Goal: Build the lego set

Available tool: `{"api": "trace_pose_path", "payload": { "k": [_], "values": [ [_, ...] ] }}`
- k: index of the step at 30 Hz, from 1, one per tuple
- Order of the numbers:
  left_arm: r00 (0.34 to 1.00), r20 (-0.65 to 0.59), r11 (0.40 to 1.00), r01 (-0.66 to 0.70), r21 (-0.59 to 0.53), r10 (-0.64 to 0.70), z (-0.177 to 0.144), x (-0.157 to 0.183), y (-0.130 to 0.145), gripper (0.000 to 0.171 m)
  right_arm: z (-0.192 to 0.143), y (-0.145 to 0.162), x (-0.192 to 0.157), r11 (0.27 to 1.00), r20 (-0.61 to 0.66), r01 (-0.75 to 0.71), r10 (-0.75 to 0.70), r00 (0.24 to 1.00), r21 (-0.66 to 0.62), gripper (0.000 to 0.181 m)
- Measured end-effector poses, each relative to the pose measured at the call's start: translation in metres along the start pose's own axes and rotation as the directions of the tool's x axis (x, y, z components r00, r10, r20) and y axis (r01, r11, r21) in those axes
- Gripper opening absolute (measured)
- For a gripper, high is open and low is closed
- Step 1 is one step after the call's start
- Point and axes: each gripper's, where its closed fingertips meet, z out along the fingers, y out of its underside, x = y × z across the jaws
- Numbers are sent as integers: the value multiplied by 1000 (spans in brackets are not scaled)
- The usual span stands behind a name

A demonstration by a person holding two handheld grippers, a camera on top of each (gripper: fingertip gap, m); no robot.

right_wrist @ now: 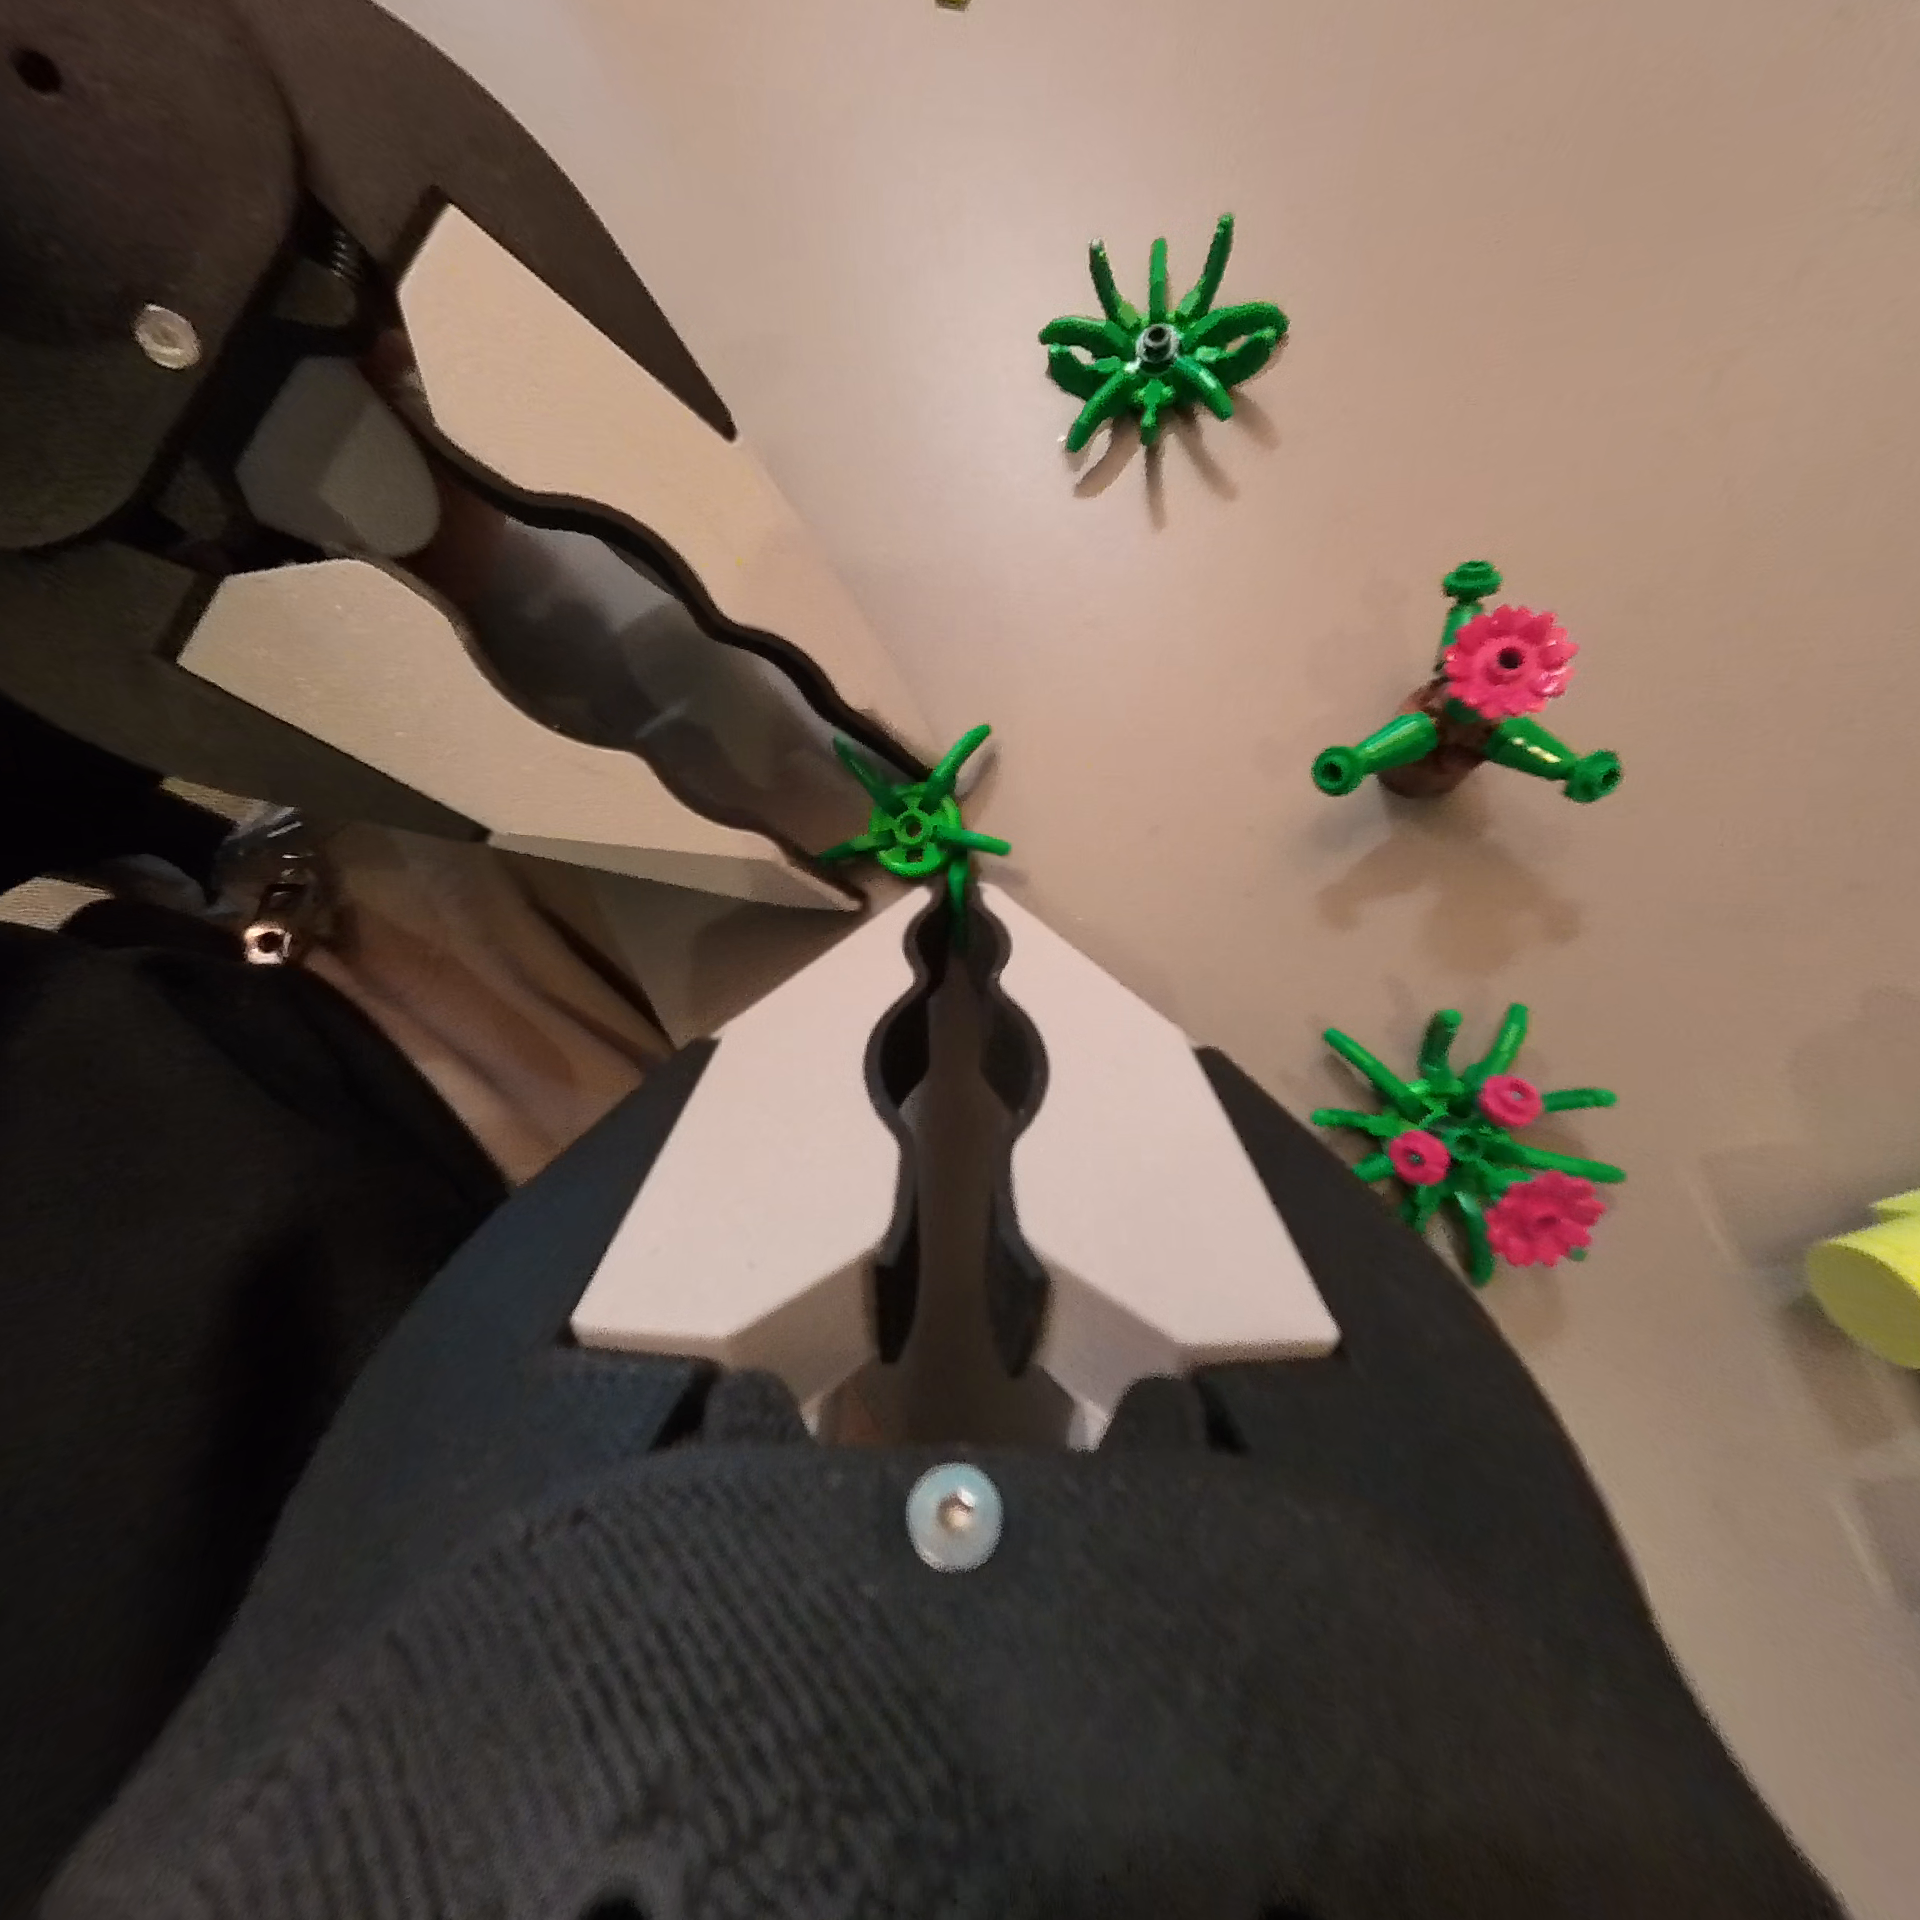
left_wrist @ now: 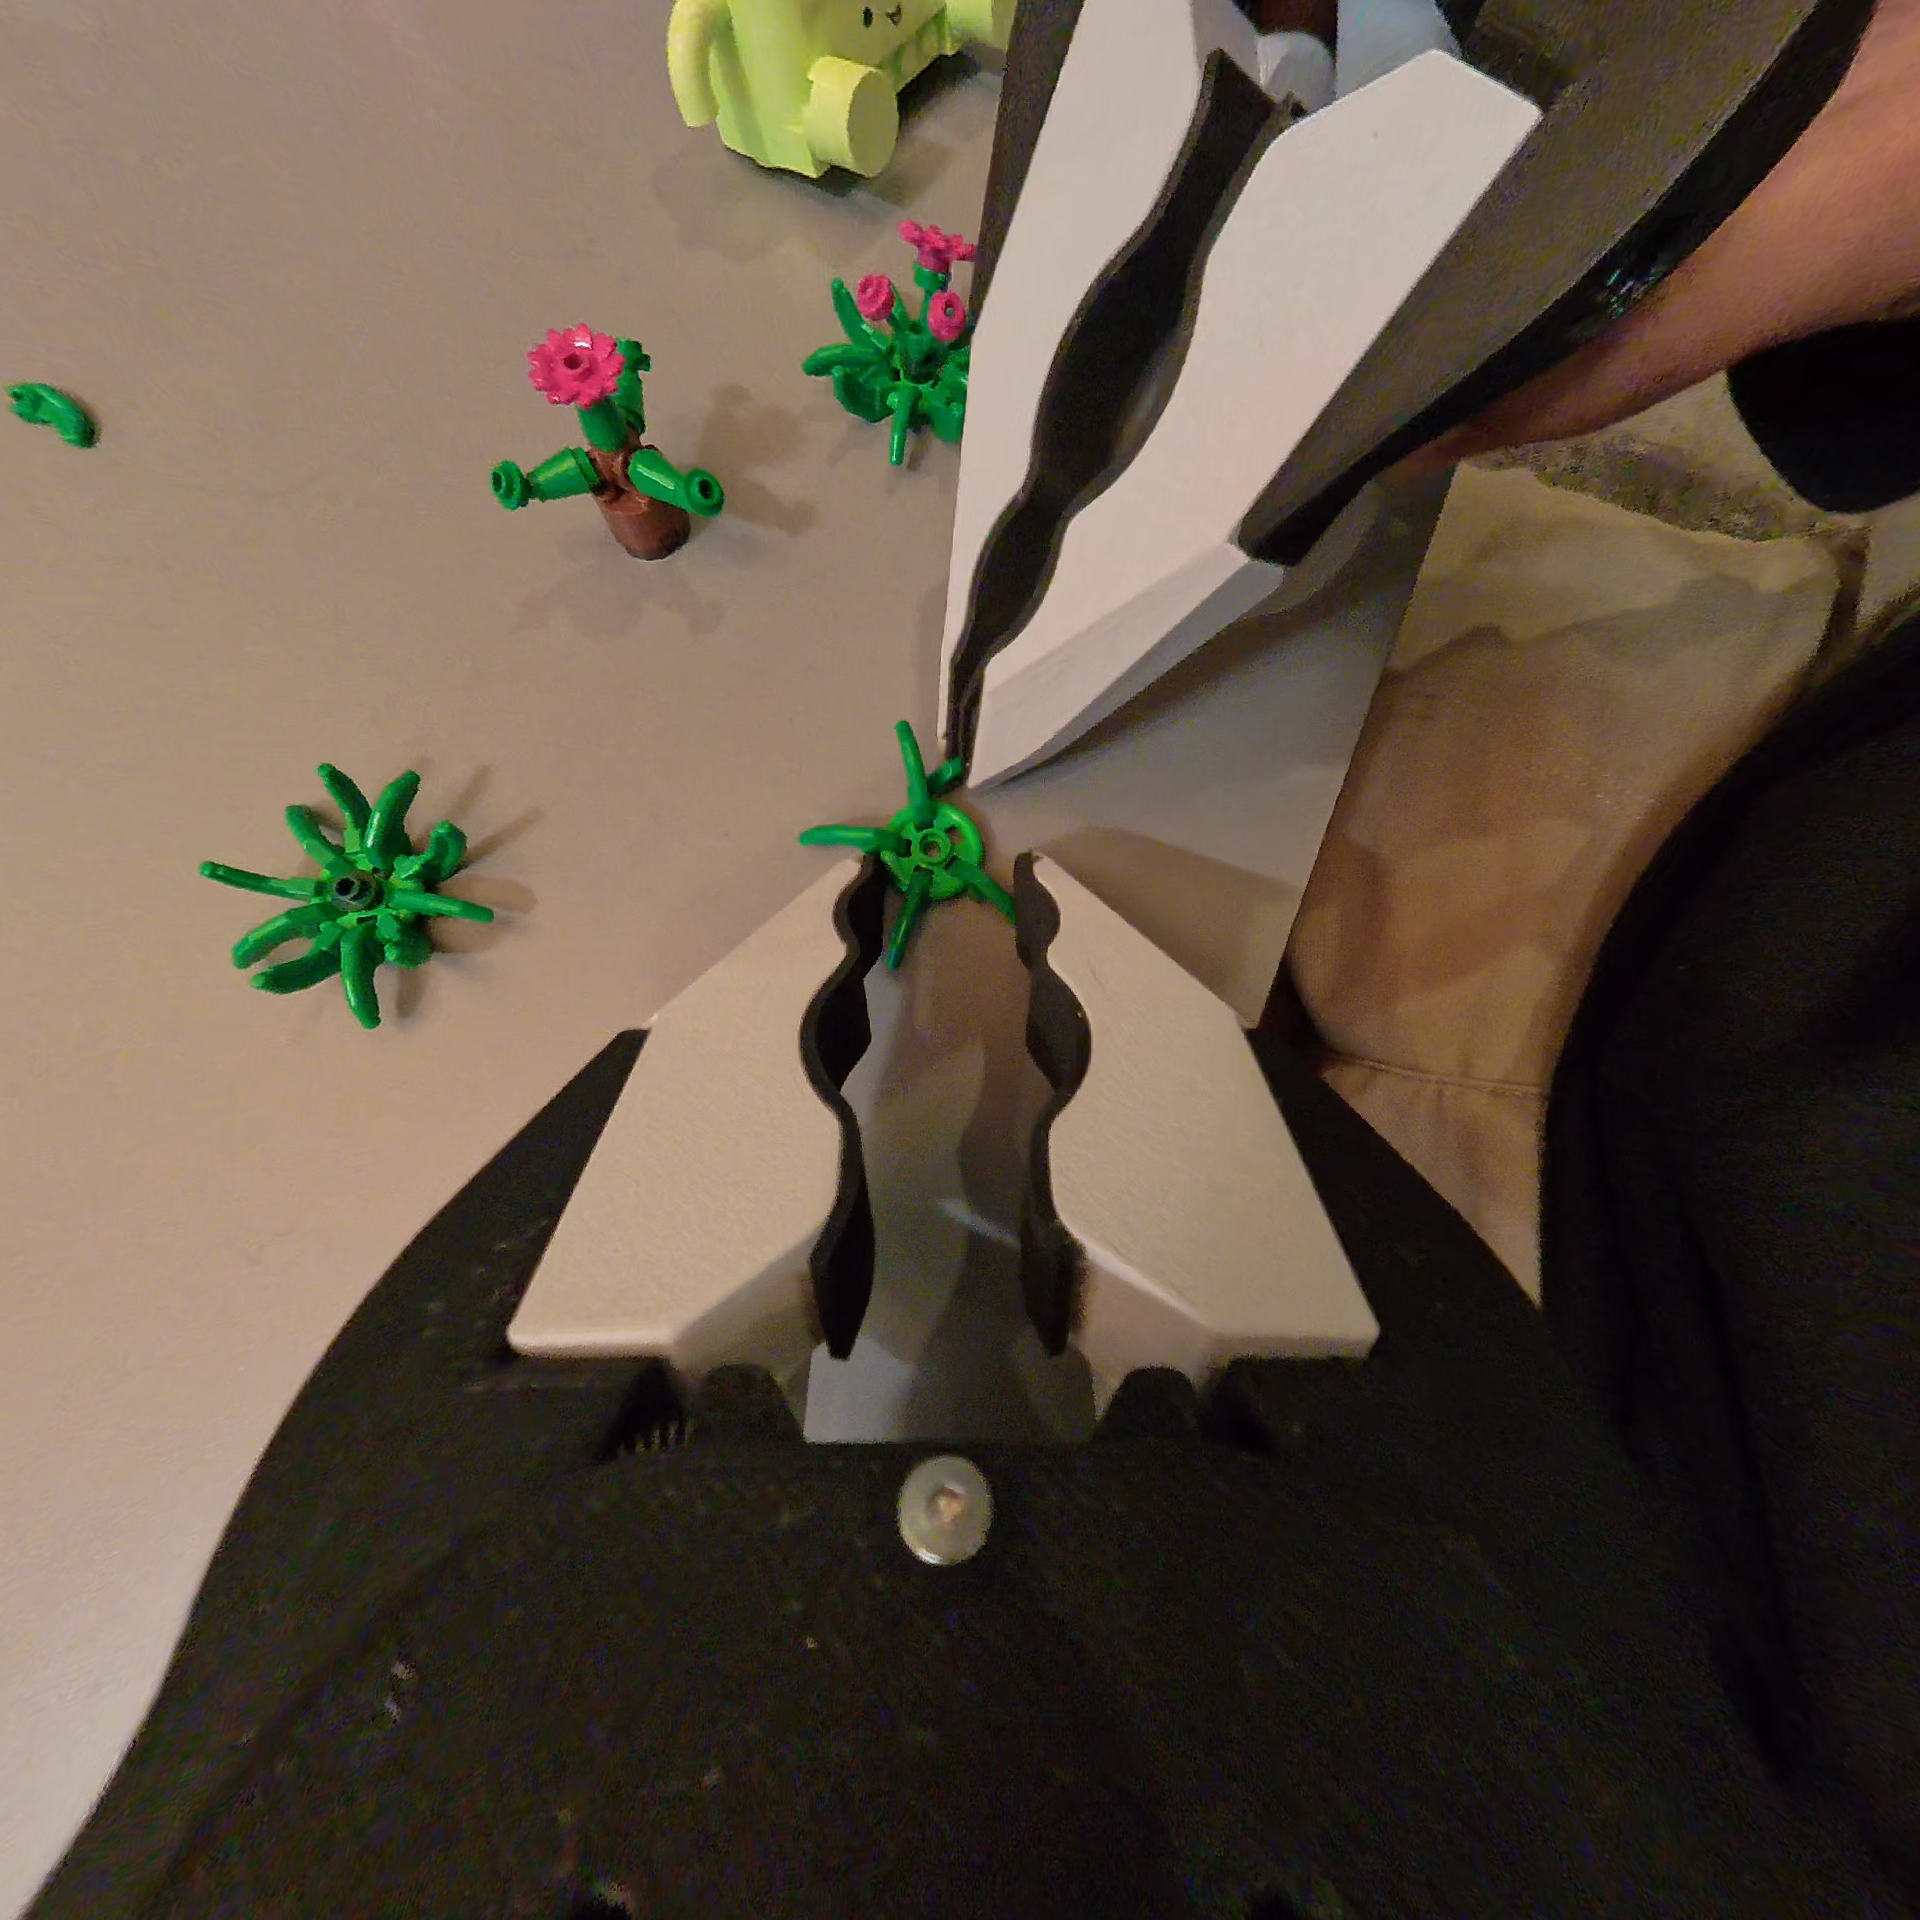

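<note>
two tongs meet on one small green sprig

beige tabletop [left_wrist: 260, 644] fills both views, with a lap in dark clothing and a tan cushion at its near edge. a yellow-green toy figure [left_wrist: 800, 83] sits at the far side. the right tongs [right_wrist: 951, 904] are clenched on one thin leaf of the small leaf ring [right_wrist: 914, 828], which is held at the tabletop's near edge. the left tongs [left_wrist: 940, 868] sit parted, tips either side of the same ring, not pinching it as far as i can tell.

scattered well apart on the tabletop: a leafy cluster with pink flowers [right_wrist: 1465, 1143], a brown stem with one pink flower [right_wrist: 1465, 717] and two green cones, a flat leafy rosette [left_wrist: 353, 894], and a lone green leaf [left_wrist: 52, 414].

the ring looks feather-light, hard and slick, with thin springy leaves that would likely bend or flick free. the hub rim seems the firmer place to grip.
</note>
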Motion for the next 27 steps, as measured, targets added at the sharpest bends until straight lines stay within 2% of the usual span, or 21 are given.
{"api": "trace_pose_path", "payload": {
  "k": [9, 15, 21, 27],
  "values": [
    [990, -111, 995, 95, 38, -90, -11, 1, 0, 27, -3, 0, -2, 1000, 2, 26, -26, 1000, 7, 1],
    [993, -95, 997, 71, 19, -68, -8, 1, 3, 24, -7, 0, -12, 999, 117, -36, 37, 992, -4, 0],
    [994, -106, 999, 40, 2, -39, -7, 7, 4, 16, -2, 4, -10, 999, 99, 8, -3, 995, -53, 0],
    [995, -99, 998, 31, 58, -25, -13, 4, -4, 14, -5, 1, -6, 994, 88, 63, -56, 995, -84, 1]
  ]
}}
